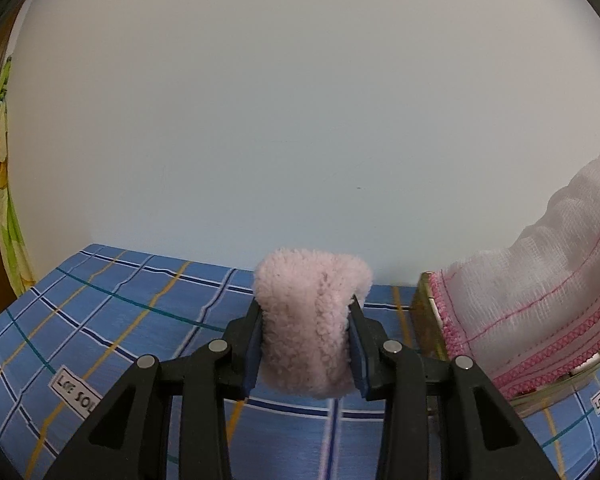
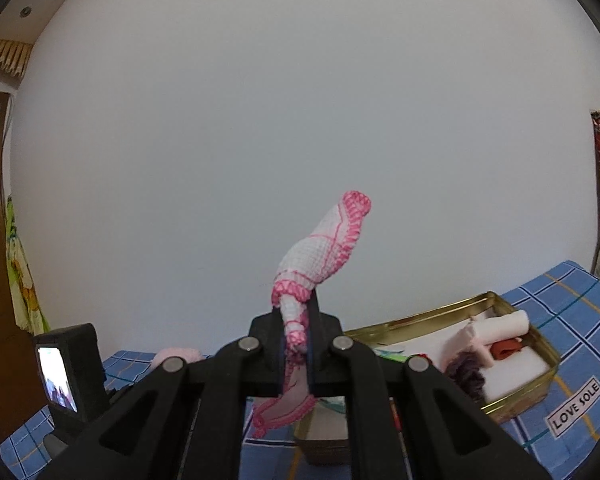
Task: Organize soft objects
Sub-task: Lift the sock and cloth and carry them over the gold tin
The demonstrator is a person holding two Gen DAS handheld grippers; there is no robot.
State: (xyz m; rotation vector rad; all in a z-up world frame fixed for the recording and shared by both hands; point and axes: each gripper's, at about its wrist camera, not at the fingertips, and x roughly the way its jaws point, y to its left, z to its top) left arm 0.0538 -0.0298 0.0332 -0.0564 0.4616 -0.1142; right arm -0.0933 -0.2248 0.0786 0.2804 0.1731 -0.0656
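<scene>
- The sorting looked partly done, going by the right wrist view: a gold tin tray (image 2: 540,344) at the lower right of the frame already had stuff tucked in it, namely a rolled cream cloth (image 2: 496,326), a small rust-orange piece (image 2: 507,349) and a dark purple fuzzy item (image 2: 466,376).
- Two soft things were yet to be put away, and both were held up off the blue plaid cloth (image 1: 112,312), so roughly the back half of the job was judged to be left.
- The left gripper (image 1: 306,354) was seen at lower centre of its own view, with its jaws set a moderate way apart and pressed against both sides of a pink fluffy cloth (image 1: 310,320), which bulged above and below the blue pads (image 1: 252,354). It was clearly gripped, not just touched.
- The right gripper (image 2: 296,344) was found at lower centre of its view, jaws nearly closed, clamped on a white waffle dishcloth with pink stitched edging (image 2: 320,252). One end stuck up above the jaws toward mid-frame, and the other end hung below them.
- That same dishcloth was caught at the right edge of the left wrist view (image 1: 540,300), draped in front of the tin's near corner (image 1: 426,320). Whether it actually touched the tin couldn't be told.
- A second camera unit with a lit screen (image 2: 58,376) was spotted at lower left of the right wrist view, with a bit of the pink fluffy cloth peeking beside it.
</scene>
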